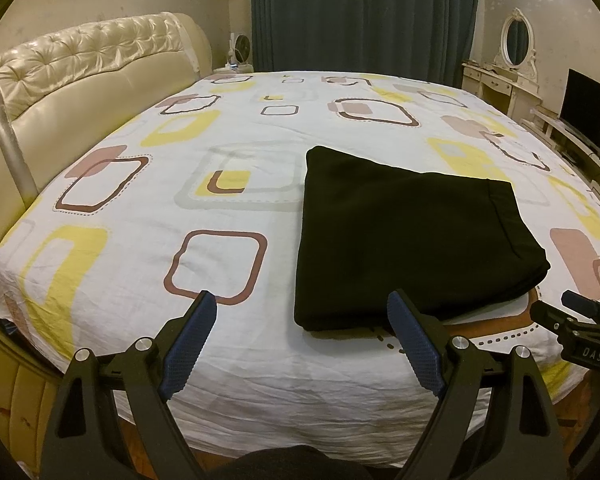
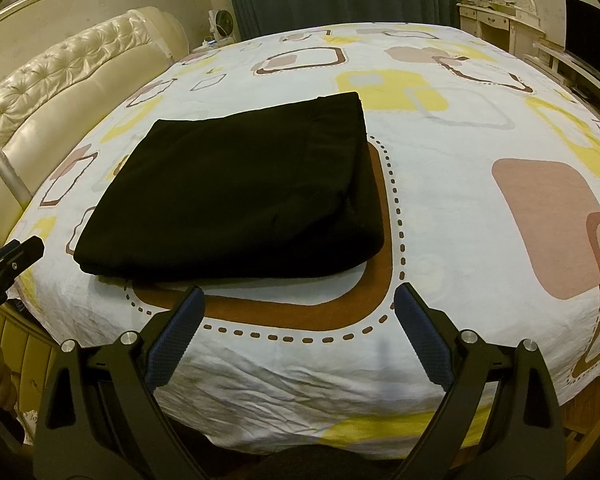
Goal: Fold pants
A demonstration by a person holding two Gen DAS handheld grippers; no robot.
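Observation:
The black pants (image 1: 408, 236) lie folded into a flat, thick rectangle on the bed near its front edge; they also show in the right wrist view (image 2: 236, 192). My left gripper (image 1: 302, 312) is open and empty, held just in front of the pants' near left corner. My right gripper (image 2: 298, 308) is open and empty, held in front of the pants' near edge, a little to their right. The right gripper's tip shows in the left wrist view (image 1: 576, 308), and the left gripper's tip shows in the right wrist view (image 2: 20, 256).
The bed sheet (image 1: 140, 208) is white with yellow, pink and brown squares. A cream tufted headboard (image 1: 80, 76) stands at the left. Dark curtains (image 1: 364, 12) hang behind. A white dresser with an oval mirror (image 1: 504, 72) and a TV (image 1: 592, 108) stand at the right.

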